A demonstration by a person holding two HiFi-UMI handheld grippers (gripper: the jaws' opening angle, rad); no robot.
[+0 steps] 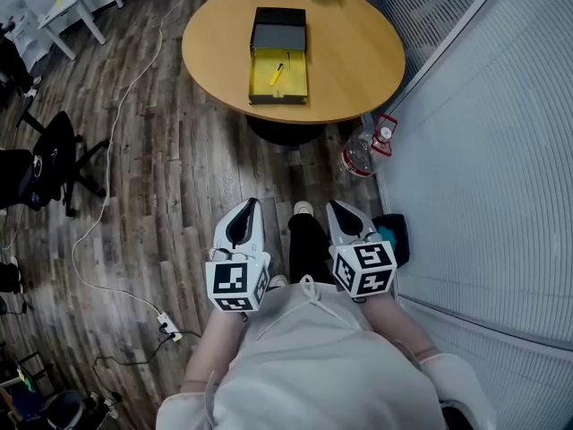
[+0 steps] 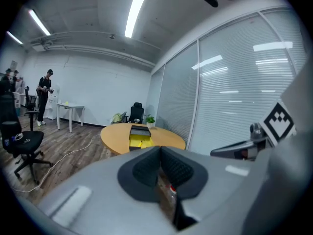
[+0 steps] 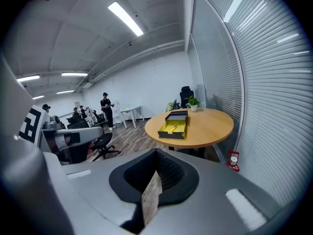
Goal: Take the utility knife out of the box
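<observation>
Far ahead on the bench (image 1: 358,52), the utility knife (image 1: 277,73) lies in the open box (image 1: 295,86), its long axis roughly near-to-far, well apart from both empty, pressed-together claws, the left claw (image 1: 252,207) seemingly better lined up than the right claw (image 1: 337,209)

i logged left gripper (image 1: 252,206) and right gripper (image 1: 334,206) as pale grey shells with black ribbed pads | left marker cube (image 1: 237,280) and right marker cube (image 1: 365,269) were white with black squares | wearer had a white top (image 1: 313,356) with a cord at the neck, dark trousers (image 1: 309,245), a pale shoe (image 1: 303,208)
</observation>
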